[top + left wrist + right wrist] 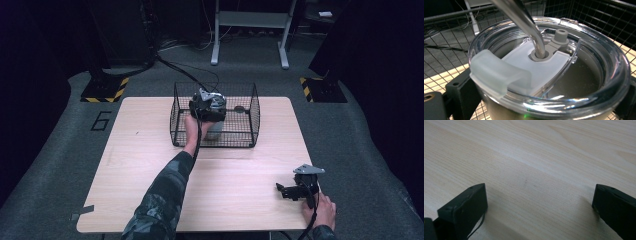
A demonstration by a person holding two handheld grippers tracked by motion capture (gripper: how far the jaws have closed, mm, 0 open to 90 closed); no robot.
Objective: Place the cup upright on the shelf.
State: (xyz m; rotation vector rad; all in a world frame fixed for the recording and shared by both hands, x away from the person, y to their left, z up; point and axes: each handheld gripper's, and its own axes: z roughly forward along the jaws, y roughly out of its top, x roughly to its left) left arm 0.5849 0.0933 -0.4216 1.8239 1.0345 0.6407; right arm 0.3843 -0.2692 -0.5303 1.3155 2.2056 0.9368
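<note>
Tumbler (549, 75) stands inside the far wire basket (255, 117), clamped by the left gripper (207, 107) apparently for lowering or lifting, while the right gripper (290, 191) rests spread and empty near-right on the table (150, 175).

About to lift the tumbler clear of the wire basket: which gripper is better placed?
Left. The left gripper sits inside the black wire basket, jaws flanking the clear-lidded steel tumbler with its metal straw. The right gripper rests open on the wooden table, far off.

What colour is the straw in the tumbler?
Silver metal straw; the left gripper view shows it best.
</note>
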